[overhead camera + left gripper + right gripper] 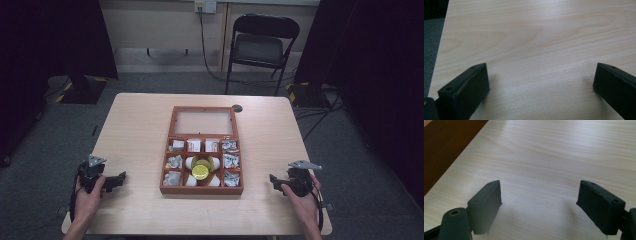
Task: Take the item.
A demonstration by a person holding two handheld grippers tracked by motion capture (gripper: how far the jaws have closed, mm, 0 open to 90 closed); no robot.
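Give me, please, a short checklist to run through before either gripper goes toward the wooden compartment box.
1. Left gripper empty, jaws apart over bare table: ok.
2. Right gripper empty, jaws apart, nothing between them: ok.
3. Wooden box open, its lid laid back flat: ok.
4. Yellow-capped bottle reachable from above in the middle compartment: ok; it lies among white bottles.
5. Table free between each gripper and the box: ok.
6. What the small packets in the side compartments contain: cannot tell.
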